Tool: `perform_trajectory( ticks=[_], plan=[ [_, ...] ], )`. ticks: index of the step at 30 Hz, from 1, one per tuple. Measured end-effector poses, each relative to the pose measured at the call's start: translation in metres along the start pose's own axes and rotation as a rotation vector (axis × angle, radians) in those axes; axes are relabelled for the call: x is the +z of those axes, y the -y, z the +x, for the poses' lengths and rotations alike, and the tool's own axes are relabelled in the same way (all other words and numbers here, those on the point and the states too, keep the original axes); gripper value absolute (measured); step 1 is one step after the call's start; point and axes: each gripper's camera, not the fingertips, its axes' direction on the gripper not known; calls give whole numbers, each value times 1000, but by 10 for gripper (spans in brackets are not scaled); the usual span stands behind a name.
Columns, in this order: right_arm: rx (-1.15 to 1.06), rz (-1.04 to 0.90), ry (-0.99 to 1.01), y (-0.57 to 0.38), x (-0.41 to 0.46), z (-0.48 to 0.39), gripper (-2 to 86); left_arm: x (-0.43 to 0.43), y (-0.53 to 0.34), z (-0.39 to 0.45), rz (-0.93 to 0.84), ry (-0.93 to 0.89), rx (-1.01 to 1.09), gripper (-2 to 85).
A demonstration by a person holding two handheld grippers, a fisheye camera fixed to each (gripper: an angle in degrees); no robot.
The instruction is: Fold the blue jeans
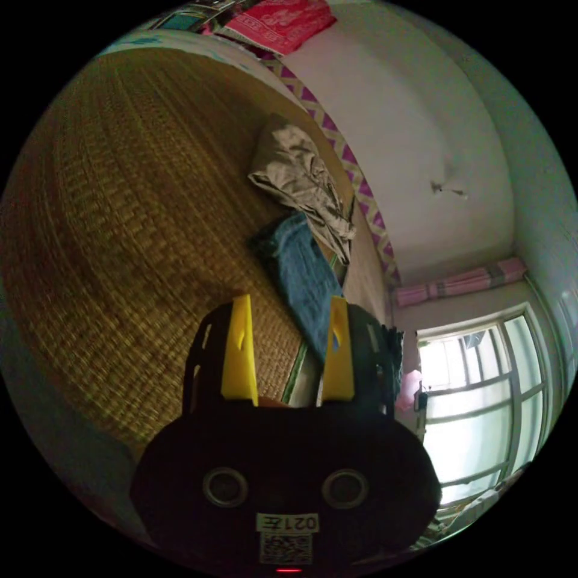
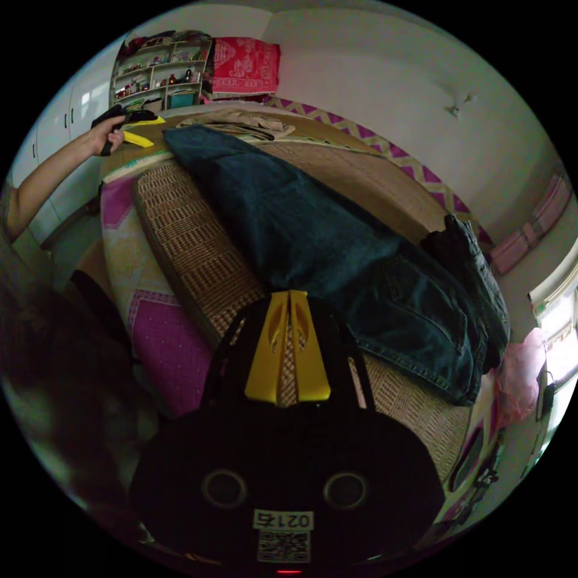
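1. Your right gripper (image 2: pixel 290 295) hides the blue jeans' (image 2: pixel 313 241) near edge; jaws together, grip unclear.
2. Your left gripper (image 1: pixel 289 301) hovers, jaws apart, over the mat (image 1: pixel 120 211).
3. Jeans lie spread on the mat.

Woven mat (image 2: pixel 198 253); blue jeans (image 2: pixel 313 241), beige garment (image 1: pixel 301 174) atop.
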Motion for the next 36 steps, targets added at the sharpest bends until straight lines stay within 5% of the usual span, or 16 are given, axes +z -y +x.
perform_trajectory(
  ticks=[10, 12, 16, 22, 26, 32, 36],
  plan=[
    [6, 3, 7, -5, -5, -10, -7, 59, -10, 50, 23, 68, -22, 97],
    [4, 4, 0, -8, -6, -11, -7, 66, -21, 55, 42, 72, -69, 12],
    [-5, 6, -22, -14, -8, -12, -8, 66, -45, 70, 83, -75, -26, -3],
    [29, 28, -33, -30, -15, 2, -9, 58, -119, 206, 182, 29, 347, -8],
    [241, 163, 56, -63, -41, 48, -8, 80, -211, 339, 195, 66, 705, -9],
    [445, 259, 137, -134, -76, 102, -6, 212, -356, 466, -42, 72, 984, -9],
    [540, 269, 181, -181, -84, 126, -6, 340, -448, 479, -310, 242, 1082, -8]
  ],
)
